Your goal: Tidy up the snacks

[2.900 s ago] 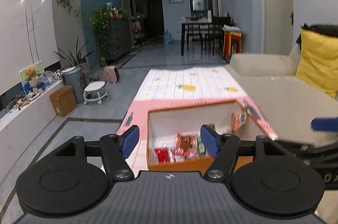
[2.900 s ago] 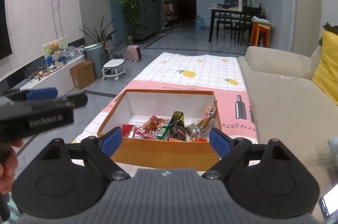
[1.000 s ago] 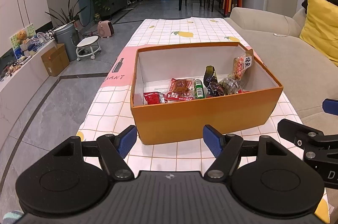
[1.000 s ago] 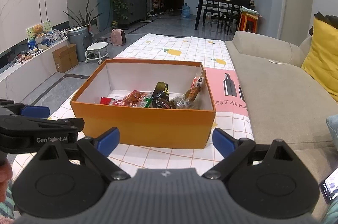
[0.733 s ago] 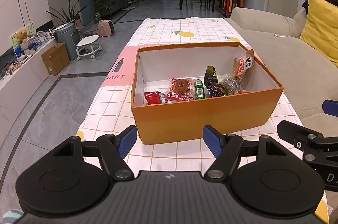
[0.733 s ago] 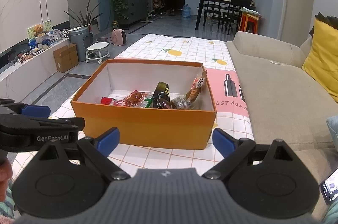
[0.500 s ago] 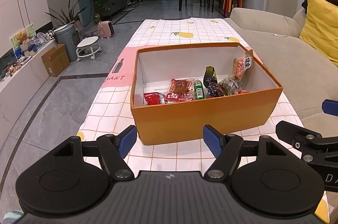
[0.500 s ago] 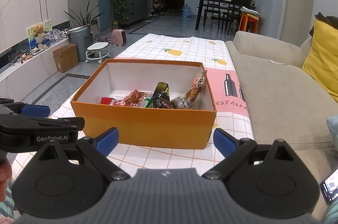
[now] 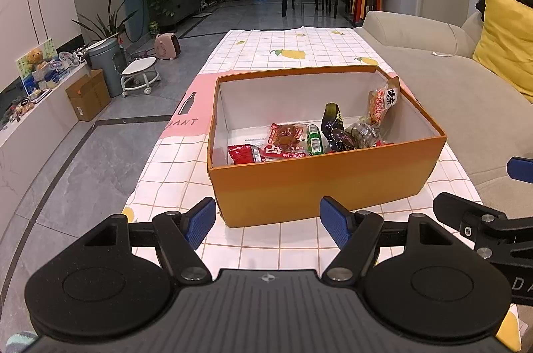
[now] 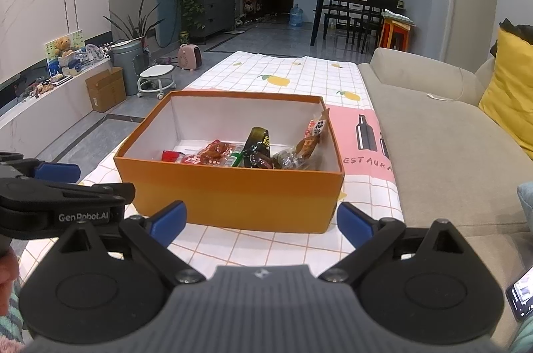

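An open orange box [image 9: 319, 183] [image 10: 233, 193] stands on the checked tablecloth. Several snack packets lie along its near inner side: a red packet [image 9: 243, 153], a brown-meat packet [image 9: 286, 136] [image 10: 213, 153], a small green one [image 9: 313, 140], a dark green pouch [image 9: 334, 126] [image 10: 257, 146], and an orange-red packet [image 9: 383, 101] [image 10: 314, 130] leaning on the right wall. My left gripper [image 9: 268, 221] hangs open just short of the box's near wall, nothing between its blue pads. My right gripper [image 10: 261, 223] is open too, empty, facing the same wall from the right.
A beige sofa [image 9: 466, 93] with a yellow cushion [image 9: 506, 36] runs along the table's right edge. Left of the table are grey floor, a cardboard box [image 9: 88, 95], a white stool [image 9: 138, 75] and a bin [image 9: 106, 58]. A phone [image 10: 521, 291] lies at lower right.
About three seconds ago both grippers were close over the box; they have since drawn back toward me, so the whole box shows. Over the last second nothing moved.
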`<state>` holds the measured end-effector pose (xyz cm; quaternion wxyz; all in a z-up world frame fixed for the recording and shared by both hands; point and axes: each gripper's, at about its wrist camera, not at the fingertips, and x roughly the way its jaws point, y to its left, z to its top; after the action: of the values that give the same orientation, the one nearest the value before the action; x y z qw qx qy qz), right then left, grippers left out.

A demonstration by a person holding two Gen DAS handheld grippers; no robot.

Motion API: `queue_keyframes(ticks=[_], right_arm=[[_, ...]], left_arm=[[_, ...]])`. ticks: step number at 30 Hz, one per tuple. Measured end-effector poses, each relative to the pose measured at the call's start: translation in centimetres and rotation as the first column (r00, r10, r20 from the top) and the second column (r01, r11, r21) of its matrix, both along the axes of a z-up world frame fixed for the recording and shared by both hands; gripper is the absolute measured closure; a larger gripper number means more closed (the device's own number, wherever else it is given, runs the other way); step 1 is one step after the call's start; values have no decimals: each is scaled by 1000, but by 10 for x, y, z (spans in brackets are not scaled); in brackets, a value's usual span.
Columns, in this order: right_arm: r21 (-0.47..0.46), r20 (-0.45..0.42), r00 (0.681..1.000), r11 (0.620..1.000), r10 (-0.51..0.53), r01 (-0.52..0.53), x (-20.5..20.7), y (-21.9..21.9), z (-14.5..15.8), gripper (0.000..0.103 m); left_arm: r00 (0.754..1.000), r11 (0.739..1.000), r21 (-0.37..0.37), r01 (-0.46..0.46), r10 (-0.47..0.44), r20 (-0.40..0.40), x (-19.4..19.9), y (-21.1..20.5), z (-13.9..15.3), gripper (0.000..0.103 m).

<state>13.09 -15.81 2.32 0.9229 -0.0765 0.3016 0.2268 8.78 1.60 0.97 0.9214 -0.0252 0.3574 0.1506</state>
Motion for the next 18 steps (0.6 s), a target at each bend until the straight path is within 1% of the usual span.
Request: queue_keyframes(ticks=[14,18], right_arm=[[-3,-12,1000,1000,13,-13,3,-1,-3,9],[-3,-13,1000,1000,14,-14,4,-1,-3,9]], left_arm=[[1000,1000,-7,0,0,-2,-2,2,-1,19],[1000,1000,-23,3,-2,4,-2,3,-1,19]])
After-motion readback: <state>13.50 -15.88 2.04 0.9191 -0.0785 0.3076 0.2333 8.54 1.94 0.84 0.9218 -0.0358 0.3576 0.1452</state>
